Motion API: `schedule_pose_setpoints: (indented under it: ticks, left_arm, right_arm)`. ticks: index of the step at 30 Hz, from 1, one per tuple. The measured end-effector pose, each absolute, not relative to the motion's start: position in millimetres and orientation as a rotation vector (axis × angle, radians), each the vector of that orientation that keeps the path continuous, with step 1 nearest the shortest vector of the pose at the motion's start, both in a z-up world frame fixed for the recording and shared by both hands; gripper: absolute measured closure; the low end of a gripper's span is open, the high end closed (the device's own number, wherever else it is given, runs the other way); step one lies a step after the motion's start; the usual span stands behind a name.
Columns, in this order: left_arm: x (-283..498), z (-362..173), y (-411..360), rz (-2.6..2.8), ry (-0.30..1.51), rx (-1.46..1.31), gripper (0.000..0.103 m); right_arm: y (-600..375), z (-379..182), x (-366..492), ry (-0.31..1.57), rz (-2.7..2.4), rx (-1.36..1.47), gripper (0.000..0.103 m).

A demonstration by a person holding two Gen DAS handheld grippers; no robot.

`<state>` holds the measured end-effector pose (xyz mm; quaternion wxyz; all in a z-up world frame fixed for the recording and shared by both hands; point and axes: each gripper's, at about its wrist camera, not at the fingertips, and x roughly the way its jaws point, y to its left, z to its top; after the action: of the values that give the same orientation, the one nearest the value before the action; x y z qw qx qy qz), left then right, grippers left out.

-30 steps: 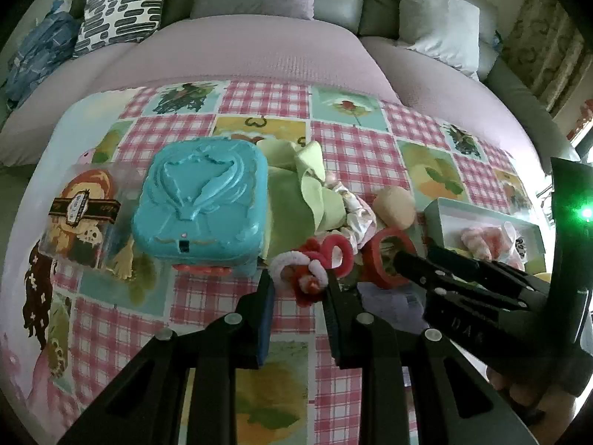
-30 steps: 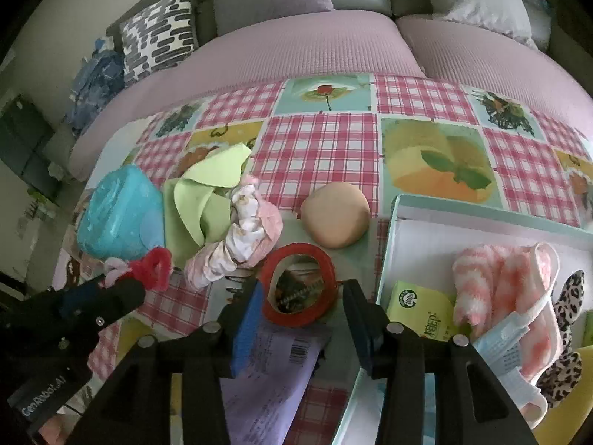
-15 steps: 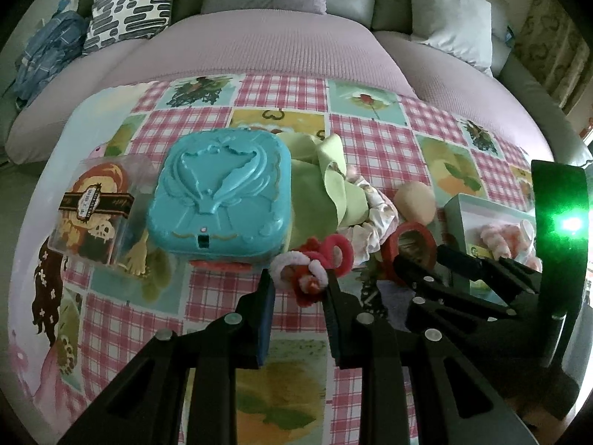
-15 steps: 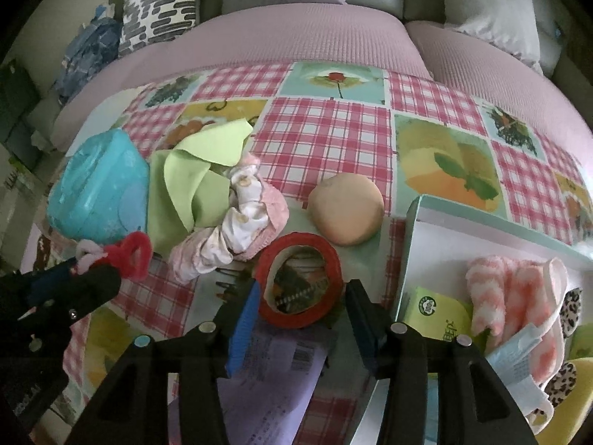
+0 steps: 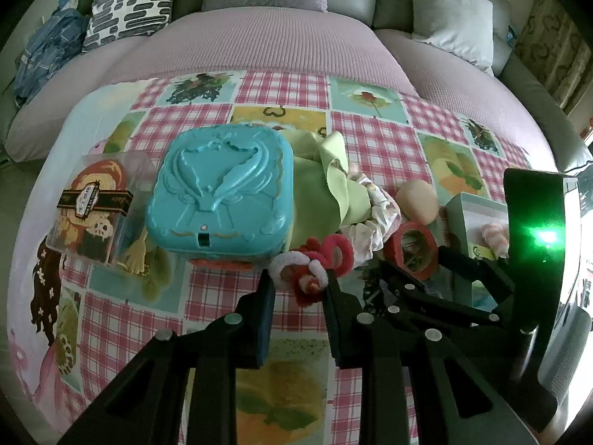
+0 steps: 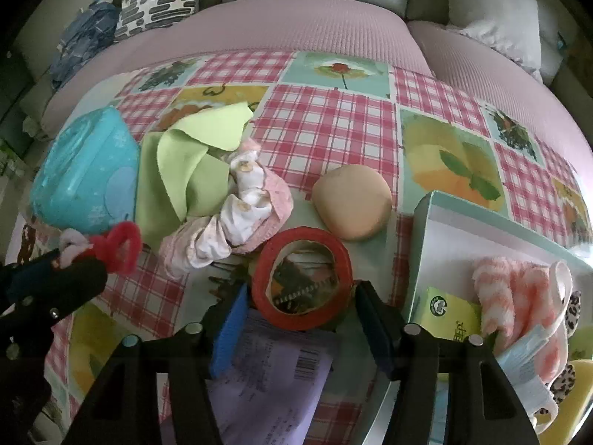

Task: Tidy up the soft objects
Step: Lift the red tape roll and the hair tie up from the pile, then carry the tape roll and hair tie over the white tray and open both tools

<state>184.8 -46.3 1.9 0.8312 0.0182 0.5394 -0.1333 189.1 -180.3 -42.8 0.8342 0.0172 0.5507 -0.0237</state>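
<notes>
Widening right gripper (image 6: 298, 319) over the red tape ring (image 6: 302, 278).
Its jaws are opening and have dropped closer since a second ago, straddling the ring untouched: pickup is likely next. Left gripper (image 5: 298, 289), narrow, stays clamped on the fuzzy hair ties (image 5: 309, 269). Checked tablecloth (image 6: 326, 118) fronts a pink-covered sofa (image 6: 296, 22).

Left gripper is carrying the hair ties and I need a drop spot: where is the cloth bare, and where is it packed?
Bare cloth lies beyond the beige puff, up to the pink sofa cushion, and near the camera, below the teal case. Crowded: the strip from the green cloth and scrunchies to the red tape roll. The white box has free floor at its far side.
</notes>
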Motion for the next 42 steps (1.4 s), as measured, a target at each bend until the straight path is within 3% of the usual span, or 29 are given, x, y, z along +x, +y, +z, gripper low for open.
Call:
schedule_pose_setpoints:
  ticks: [15,30,42]
  left_arm:
    - [175.7,20.3,-52.9,-0.309,1.086,0.051,0.077]
    - [139.5,58.5,-91.5,-0.463,0.97,0.102,0.077]
    - [102.5,61.3,-144.1,-0.622,0.975,0.209,0.077]
  right_arm:
    - [-194.9,2.4,163.2,1.055,-0.058,0.098,0.049]
    - [-243.1,69.9,82.3,0.888,-0.166,0.181,0.049]
    - [-295.8,39.3,22.8,0.964,-0.296,0.315,0.049]
